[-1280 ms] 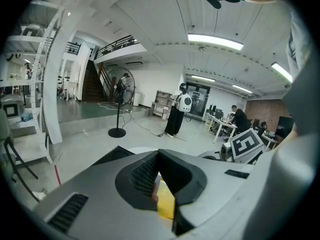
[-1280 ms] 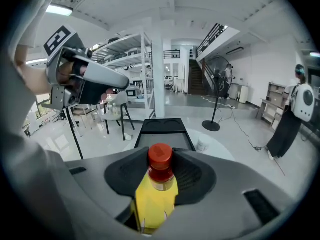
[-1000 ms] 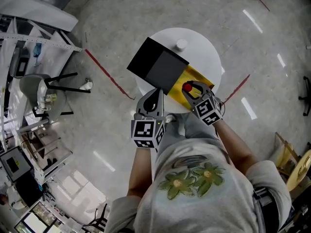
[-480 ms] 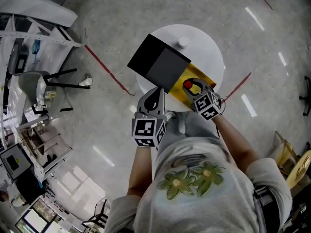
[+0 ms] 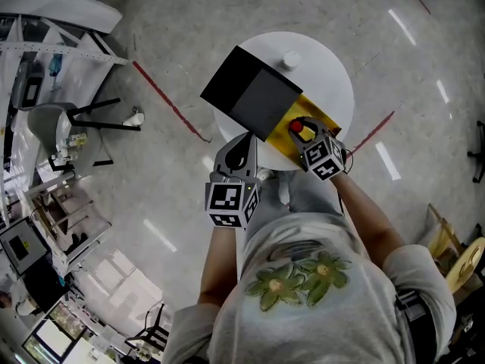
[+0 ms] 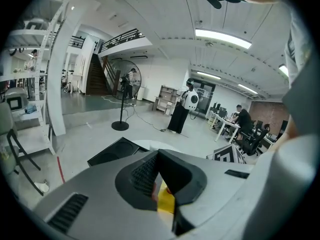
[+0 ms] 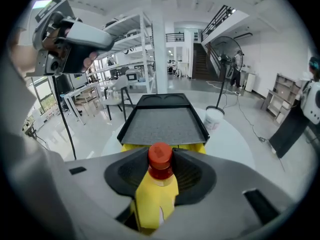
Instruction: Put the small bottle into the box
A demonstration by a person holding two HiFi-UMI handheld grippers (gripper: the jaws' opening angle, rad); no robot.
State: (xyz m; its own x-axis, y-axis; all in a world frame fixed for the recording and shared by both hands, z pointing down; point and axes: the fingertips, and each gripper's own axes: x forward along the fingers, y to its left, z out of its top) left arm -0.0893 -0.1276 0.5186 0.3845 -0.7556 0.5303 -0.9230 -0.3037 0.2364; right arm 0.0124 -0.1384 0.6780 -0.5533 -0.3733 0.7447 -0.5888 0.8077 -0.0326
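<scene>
Yellow small bottle [image 7: 156, 189], red cap foremost, gripped lengthwise in the right gripper's [image 5: 301, 128] fingers, poised over the open box [image 5: 324, 118] at frame centre; left gripper's [image 5: 242, 144] fingers nearly together, empty, lower left.

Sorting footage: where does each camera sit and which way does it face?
Head view: above, steeply down at the table; torso, arms, left tongs, right tongs show.
Left gripper view: on the left tongs, looking over the box into the hall.
Right gripper view: on the right tongs, facing the box past its bottle.
All three share the box.
</scene>
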